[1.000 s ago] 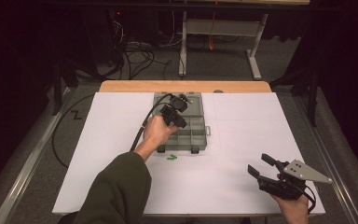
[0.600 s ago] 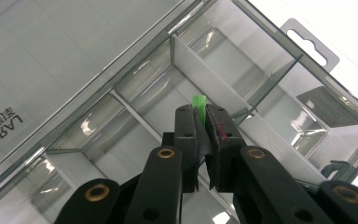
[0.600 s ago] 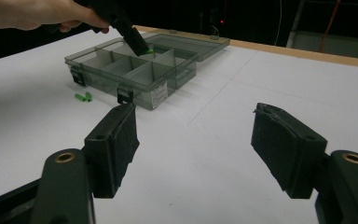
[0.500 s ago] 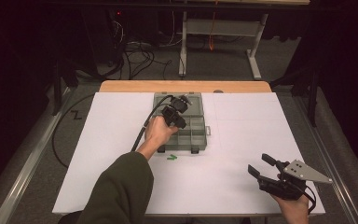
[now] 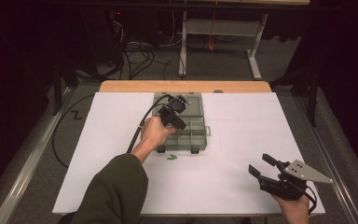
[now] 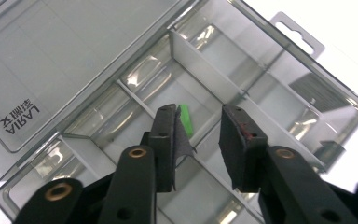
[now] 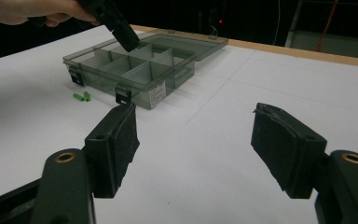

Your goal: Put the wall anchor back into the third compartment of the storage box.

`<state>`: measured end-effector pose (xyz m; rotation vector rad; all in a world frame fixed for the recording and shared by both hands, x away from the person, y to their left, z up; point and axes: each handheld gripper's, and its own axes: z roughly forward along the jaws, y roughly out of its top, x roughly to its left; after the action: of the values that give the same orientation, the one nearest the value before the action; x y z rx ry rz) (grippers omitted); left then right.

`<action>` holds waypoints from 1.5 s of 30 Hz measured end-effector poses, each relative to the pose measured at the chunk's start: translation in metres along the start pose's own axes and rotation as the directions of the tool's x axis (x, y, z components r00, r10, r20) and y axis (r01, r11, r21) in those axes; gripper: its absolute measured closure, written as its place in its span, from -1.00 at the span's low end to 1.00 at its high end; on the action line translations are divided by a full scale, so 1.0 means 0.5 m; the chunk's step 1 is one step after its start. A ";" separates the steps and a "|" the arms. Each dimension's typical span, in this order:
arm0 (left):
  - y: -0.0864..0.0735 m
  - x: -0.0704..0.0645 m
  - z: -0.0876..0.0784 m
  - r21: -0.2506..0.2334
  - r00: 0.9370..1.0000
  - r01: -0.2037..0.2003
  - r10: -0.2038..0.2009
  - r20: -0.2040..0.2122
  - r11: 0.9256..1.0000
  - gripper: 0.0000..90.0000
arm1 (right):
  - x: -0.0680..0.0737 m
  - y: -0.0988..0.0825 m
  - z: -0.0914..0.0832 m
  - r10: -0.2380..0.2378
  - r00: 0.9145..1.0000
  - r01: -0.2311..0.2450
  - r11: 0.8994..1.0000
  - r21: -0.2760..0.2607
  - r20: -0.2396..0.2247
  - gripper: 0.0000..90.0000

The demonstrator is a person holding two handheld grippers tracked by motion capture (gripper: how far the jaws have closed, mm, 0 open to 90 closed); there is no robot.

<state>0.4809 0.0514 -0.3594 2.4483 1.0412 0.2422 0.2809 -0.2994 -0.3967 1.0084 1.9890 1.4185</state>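
Spread wide with nothing between them, the fingers [image 7: 114, 149] of our right gripper [image 5: 265, 168] hang above the white table [image 5: 242, 186] at its near right corner, well apart from the other things. A little farther, on the white surface just in front of the near wall of the box, we see two small green pieces [image 5: 171, 158] lying close together; in the right gripper view they lie to the left of the box latch. Behind them stands the grey organizer box [image 5: 198, 137], transparent, with its lid [image 6: 42, 60] opened flat to the far side and its inside divided by thin walls in several compartments. Our left gripper [image 5: 179, 122] points down into this box from the left side. Its jaws have just been opening, and now they stand a little apart above a middle compartment. One green piece [image 6: 185, 119] lies on the floor of that compartment, beside the tip of the left finger [image 6: 165, 140] in the left gripper view; the pads do not press on it. Whether it touches this finger we cannot tell. The cable [image 5: 140, 128] of this gripper goes back over the left hand [image 5: 154, 133] toward the table's left edge.
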 end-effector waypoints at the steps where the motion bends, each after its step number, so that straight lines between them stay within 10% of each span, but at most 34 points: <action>1: -0.001 -0.001 -0.003 0.002 1.000 -0.002 0.002 0.002 1.000 0.42 | 0.000 0.000 0.000 0.000 1.000 0.000 1.000 0.001 -0.001 -0.26; 22: -0.068 -0.001 -0.060 -0.066 1.000 0.009 -0.009 0.009 0.998 -0.02 | 0.002 0.000 0.004 0.001 1.000 -0.001 1.000 0.006 -0.002 -0.26; 45: -0.145 -0.023 -0.084 -0.046 0.998 -0.033 0.036 0.060 0.998 -0.05 | 0.002 -0.001 0.005 0.005 1.000 -0.005 1.000 0.007 -0.007 -0.27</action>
<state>0.4127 0.1015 -0.3575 2.4196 0.9588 0.1989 0.2822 -0.2974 -0.3979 1.0138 1.9994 1.4209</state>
